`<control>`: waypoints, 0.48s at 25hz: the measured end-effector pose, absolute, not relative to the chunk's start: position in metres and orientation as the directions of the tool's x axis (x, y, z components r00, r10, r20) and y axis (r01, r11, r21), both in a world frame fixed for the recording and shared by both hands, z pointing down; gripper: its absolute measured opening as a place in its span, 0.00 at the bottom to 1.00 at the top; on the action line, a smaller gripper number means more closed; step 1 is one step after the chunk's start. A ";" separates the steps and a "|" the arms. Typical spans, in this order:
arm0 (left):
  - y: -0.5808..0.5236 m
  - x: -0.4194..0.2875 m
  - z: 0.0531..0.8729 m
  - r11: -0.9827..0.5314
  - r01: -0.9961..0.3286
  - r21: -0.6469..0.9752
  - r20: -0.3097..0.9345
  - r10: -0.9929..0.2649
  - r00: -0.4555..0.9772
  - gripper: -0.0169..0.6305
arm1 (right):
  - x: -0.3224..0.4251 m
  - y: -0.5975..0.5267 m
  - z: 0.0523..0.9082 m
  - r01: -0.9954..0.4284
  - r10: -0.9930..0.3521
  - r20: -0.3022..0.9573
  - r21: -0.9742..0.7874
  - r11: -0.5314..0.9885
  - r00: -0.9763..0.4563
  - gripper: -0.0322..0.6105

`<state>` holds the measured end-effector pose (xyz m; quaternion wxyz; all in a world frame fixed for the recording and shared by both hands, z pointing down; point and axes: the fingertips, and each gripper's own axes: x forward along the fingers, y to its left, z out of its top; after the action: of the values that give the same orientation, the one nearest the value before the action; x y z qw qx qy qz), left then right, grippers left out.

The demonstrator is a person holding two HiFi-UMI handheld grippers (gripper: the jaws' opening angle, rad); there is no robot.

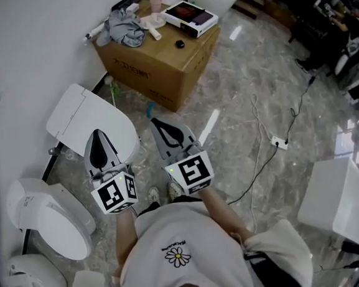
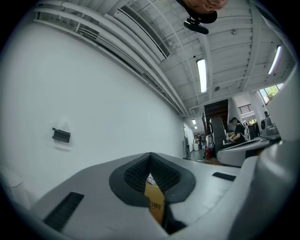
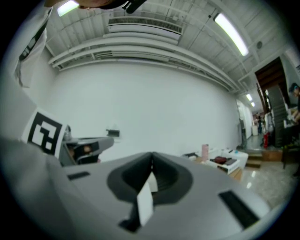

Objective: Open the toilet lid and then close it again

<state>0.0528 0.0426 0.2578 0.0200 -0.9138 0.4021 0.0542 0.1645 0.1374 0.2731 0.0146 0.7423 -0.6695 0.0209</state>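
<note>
Cardboard box (image 1: 154, 70) ahead; toilet (image 1: 71, 115) left, by wall (image 1: 20, 35); floor (image 1: 254, 70) right open, cable (image 1: 265, 158) crossing.

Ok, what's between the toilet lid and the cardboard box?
Head view: between toilet lid and cardboard box, a strip of floor with a small green thing.

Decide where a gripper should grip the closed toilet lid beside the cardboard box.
Take the toilet lid at its rounded front lip, coming from the side away from the wall. It lies flat and seems hinged at the wall end, so the front probably lifts easiest.
</note>
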 end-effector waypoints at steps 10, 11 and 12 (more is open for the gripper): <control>0.029 0.053 0.267 -0.664 -0.748 -0.002 -0.079 -0.746 0.662 0.07 | 0.173 0.120 0.278 -0.996 -0.995 0.049 -0.009 -0.087 0.087 0.10; 0.026 0.051 0.268 -0.660 -0.752 -0.005 -0.077 -0.749 0.658 0.07 | 0.172 0.117 0.280 -0.997 -0.996 0.052 -0.005 -0.074 0.073 0.10; 0.023 0.049 0.268 -0.654 -0.756 -0.007 -0.076 -0.754 0.653 0.07 | 0.171 0.115 0.282 -0.998 -0.997 0.055 -0.001 -0.060 0.060 0.10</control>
<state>0.0488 0.0229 0.2684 0.0189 -0.9089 0.4152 0.0331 0.1707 0.1148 0.2818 0.0184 0.7277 -0.6854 0.0201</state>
